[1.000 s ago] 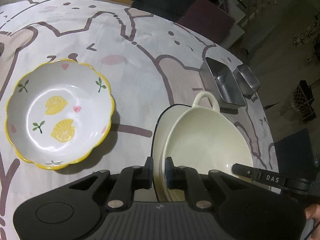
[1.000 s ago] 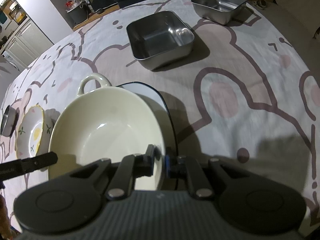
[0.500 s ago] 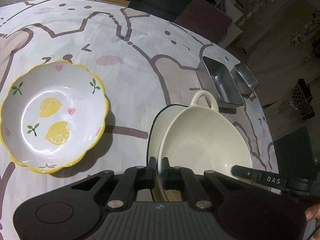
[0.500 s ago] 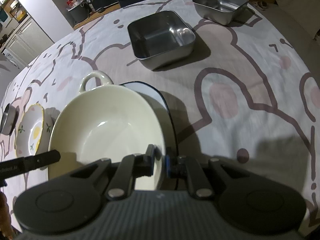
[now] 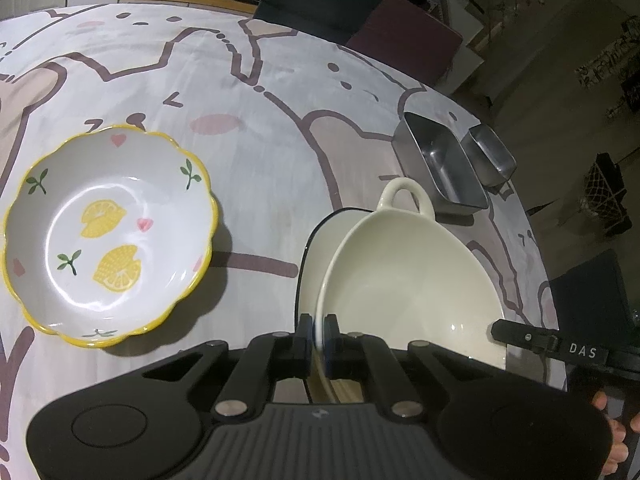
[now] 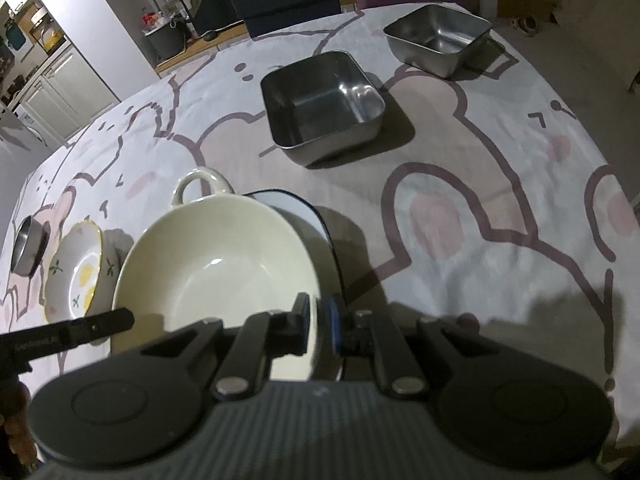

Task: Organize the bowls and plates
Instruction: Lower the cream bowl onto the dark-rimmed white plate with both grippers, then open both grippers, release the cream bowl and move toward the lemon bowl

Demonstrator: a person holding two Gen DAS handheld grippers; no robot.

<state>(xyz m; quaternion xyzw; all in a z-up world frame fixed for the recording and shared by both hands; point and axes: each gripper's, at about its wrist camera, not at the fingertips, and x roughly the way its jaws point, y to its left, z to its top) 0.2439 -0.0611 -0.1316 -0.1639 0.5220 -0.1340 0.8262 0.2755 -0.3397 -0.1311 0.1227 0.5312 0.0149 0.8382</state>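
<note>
Both grippers are pinching the cream handled bowl [image 5: 412, 280] by opposite rims: left gripper [image 5: 319, 334] w/ fingers clamped on its near-left edge, right gripper [image 6: 319, 320] clamped on the near-right edge. The bowl is sitting tilted over a dark-rimmed plate [image 6: 296, 204] on the bear-print tablecloth [image 5: 260, 120], lemon-print bowl [image 5: 108, 236] lying apart to the left. Step in hand looks like a two-handed carry; next move is prob calling for a level lift, w/ both grips kept even so the rim isn't slipping
</note>
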